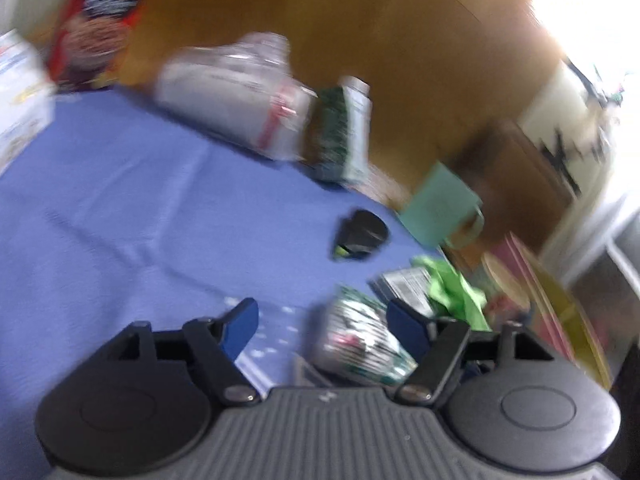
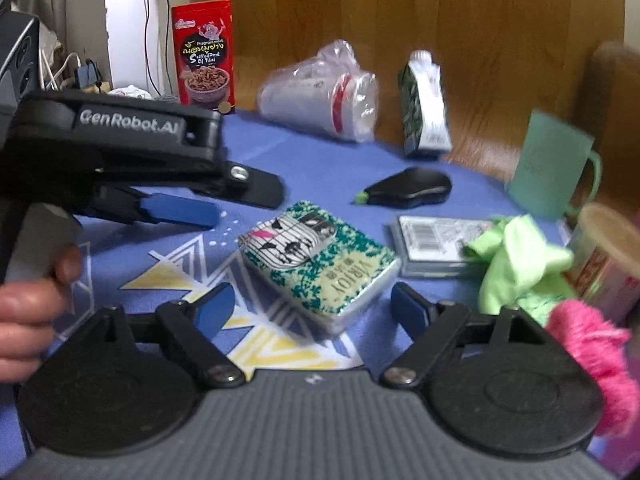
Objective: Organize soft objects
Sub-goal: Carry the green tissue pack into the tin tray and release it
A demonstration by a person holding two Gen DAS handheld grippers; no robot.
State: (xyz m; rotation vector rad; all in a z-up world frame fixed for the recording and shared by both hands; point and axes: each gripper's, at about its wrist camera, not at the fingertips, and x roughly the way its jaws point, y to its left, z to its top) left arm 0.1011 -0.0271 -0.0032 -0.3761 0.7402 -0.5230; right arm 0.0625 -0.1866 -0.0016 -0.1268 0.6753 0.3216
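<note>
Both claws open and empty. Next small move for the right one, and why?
Probably ease the right claw forward and down over the tissue pack. The pack lies flat on the blue cloth straight ahead, between the spread fingers, nearer than the green rag. The left claw hangs open to its left, touching nothing.

Green-speckled tissue pack, lime cloth, blue tablecloth.

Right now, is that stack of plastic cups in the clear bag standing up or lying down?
Lying down. The bagged stack of cups rests on its side on the blue tablecloth, its length running sideways.
</note>
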